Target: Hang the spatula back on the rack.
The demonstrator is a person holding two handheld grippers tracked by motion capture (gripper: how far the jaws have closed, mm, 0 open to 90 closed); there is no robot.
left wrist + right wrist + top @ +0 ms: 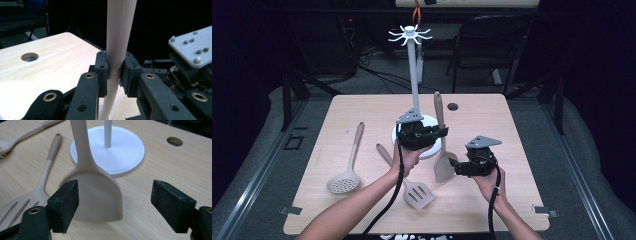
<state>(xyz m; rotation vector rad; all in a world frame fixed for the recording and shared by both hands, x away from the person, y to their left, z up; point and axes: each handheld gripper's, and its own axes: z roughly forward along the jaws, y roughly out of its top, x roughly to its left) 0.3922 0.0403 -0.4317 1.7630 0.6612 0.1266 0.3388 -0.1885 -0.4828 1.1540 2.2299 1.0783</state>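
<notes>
The left gripper (439,132) clamps the spatula (441,145) upright by its handle. The right gripper (115,202) has wide jaws either side of its blade, not pressing.

Spatula (119,37) handle cut off at top edge, blade edge (96,195) blurred, slotted turner (22,200) cropped at left edge.

The worktop (362,107) was pale wood with a fine grain. The solid spatula (444,167), slotted turner (417,194) and perforated skimmer (344,182) were beige. The stand (413,65) was white, both grippers' jaws black.
</notes>
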